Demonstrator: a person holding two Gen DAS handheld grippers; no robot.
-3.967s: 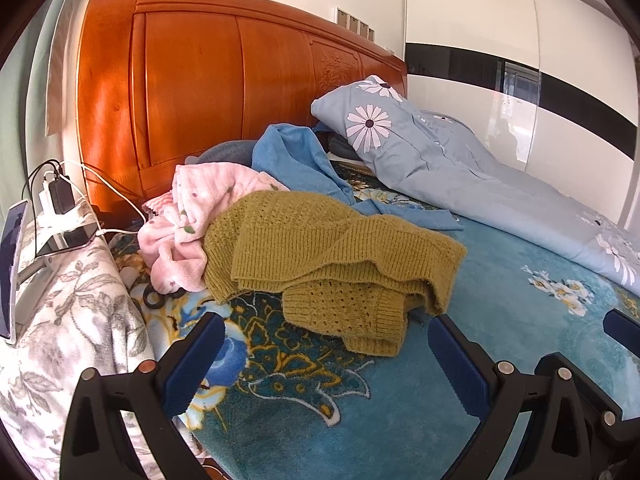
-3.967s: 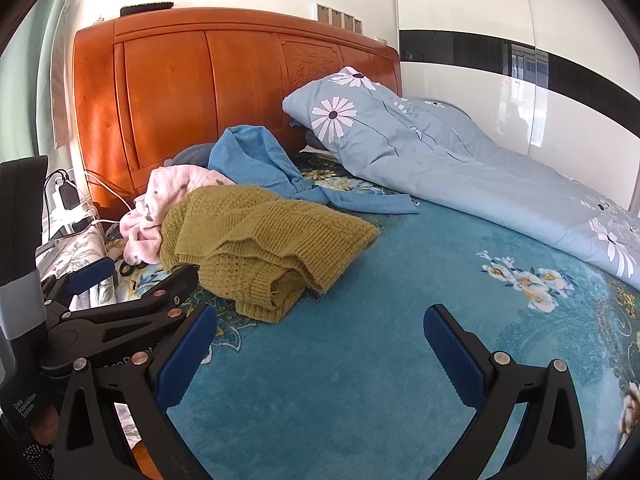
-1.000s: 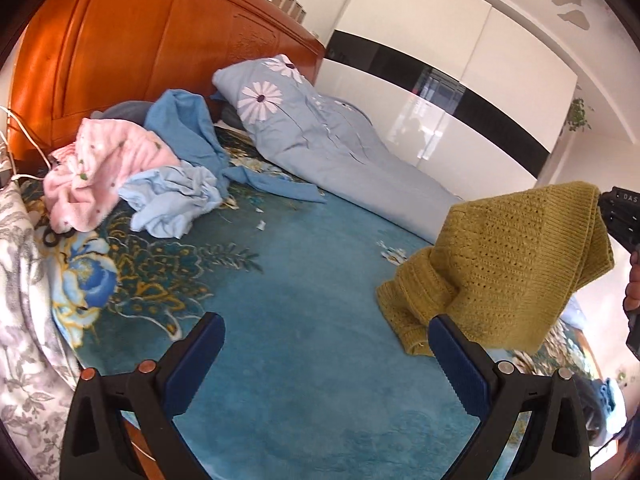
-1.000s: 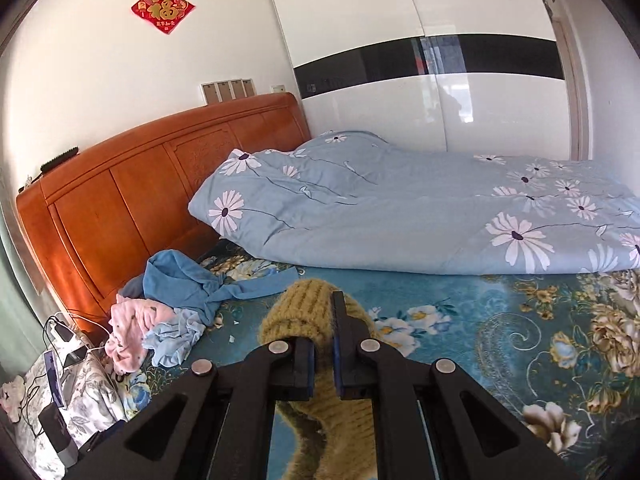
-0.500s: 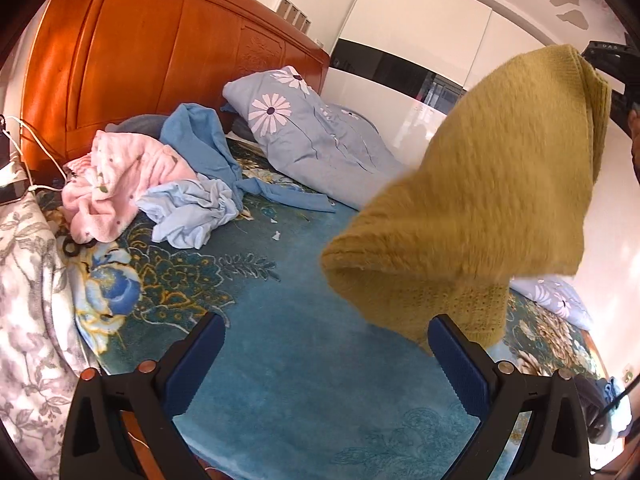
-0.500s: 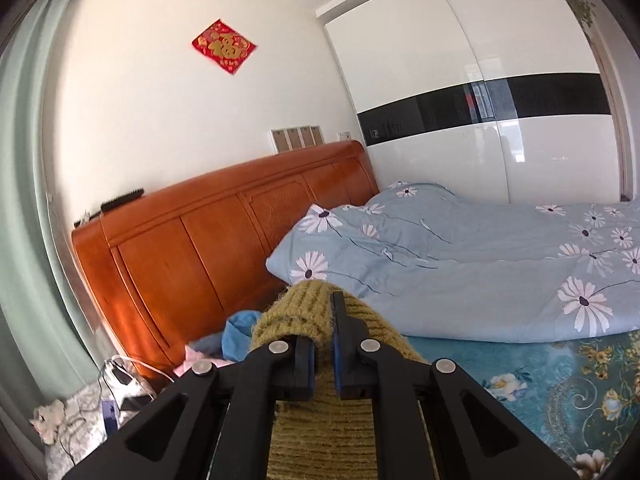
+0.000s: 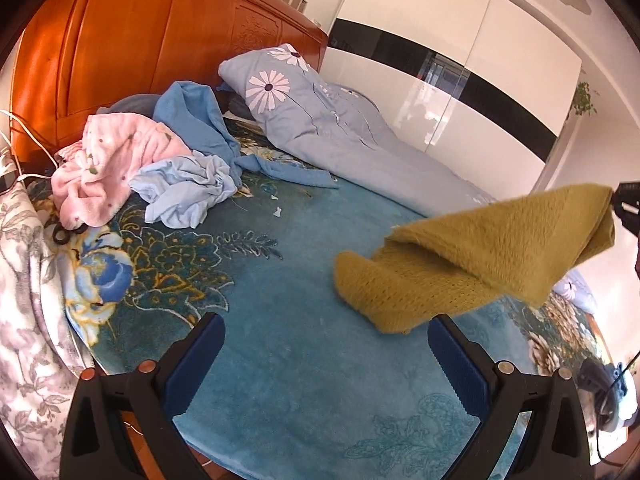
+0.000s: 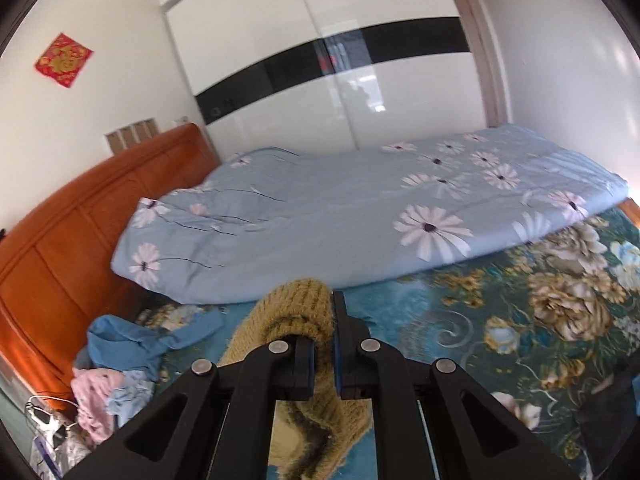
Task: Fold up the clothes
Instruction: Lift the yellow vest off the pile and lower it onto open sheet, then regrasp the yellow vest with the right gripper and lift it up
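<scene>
Pinched between the nearly closed jaws of the right gripper [image 8: 323,344], a bunched edge of the mustard knit sweater [image 7: 476,248] is held up, the rest of it trailing down to the teal floral bedspread [image 7: 280,360], where its lower end seems to rest at about 2 o'clock from the left gripper [image 7: 326,354]. The left gripper's jaws are spread wide with nothing between them, low over the bedspread. For the step in hand, judged to be laying the sweater out flat, a free corner or hem should be taken by the empty gripper so that the knit can be drawn taut and lowered evenly onto the clear stretch of bedspread; a loose knit is likely to sag and fold on itself if dropped from one point. The remaining pile, a pink garment [image 7: 108,164], a pale blue garment [image 7: 188,192] and a blue one [image 7: 192,116], lies at about 10 o'clock, with the flowered duvet [image 8: 360,216] beyond.
</scene>
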